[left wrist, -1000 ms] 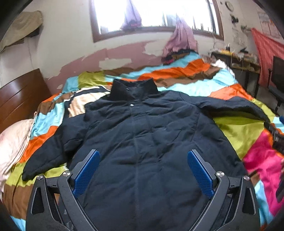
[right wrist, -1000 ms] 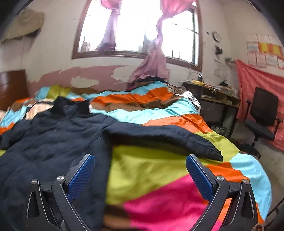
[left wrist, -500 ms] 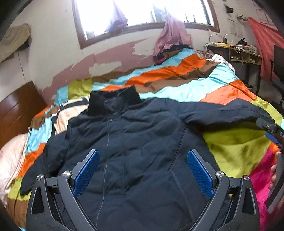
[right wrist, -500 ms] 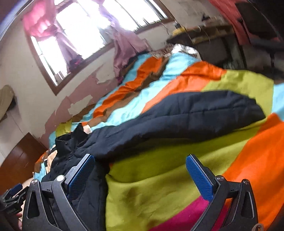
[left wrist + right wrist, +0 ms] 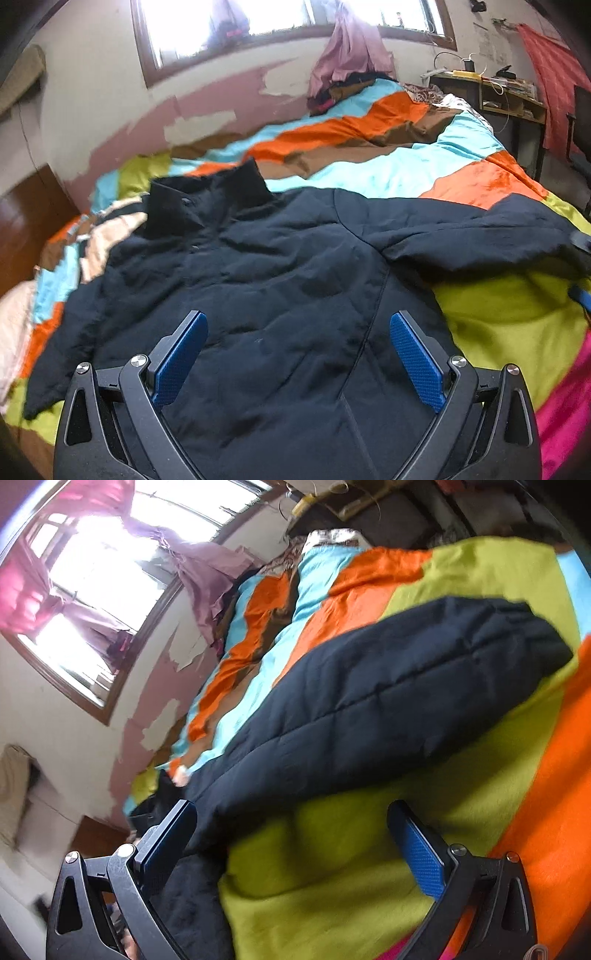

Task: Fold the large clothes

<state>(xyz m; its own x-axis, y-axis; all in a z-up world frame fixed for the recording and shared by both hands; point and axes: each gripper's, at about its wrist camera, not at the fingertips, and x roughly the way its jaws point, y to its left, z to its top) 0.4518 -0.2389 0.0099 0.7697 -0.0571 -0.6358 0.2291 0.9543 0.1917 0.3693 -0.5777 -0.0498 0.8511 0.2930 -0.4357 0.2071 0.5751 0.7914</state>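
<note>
I see the dark jacket (image 5: 280, 288) lying flat and fully spread, front up, on the striped bedspread (image 5: 388, 162), collar toward the far wall. No fold shows yet, so I judge everything is left. My left gripper (image 5: 297, 354) hangs over the near hem, fingers wide apart, holding nothing. My right gripper (image 5: 295, 849), equally spread, faces the outstretched right sleeve (image 5: 406, 686), not touching it.
</note>
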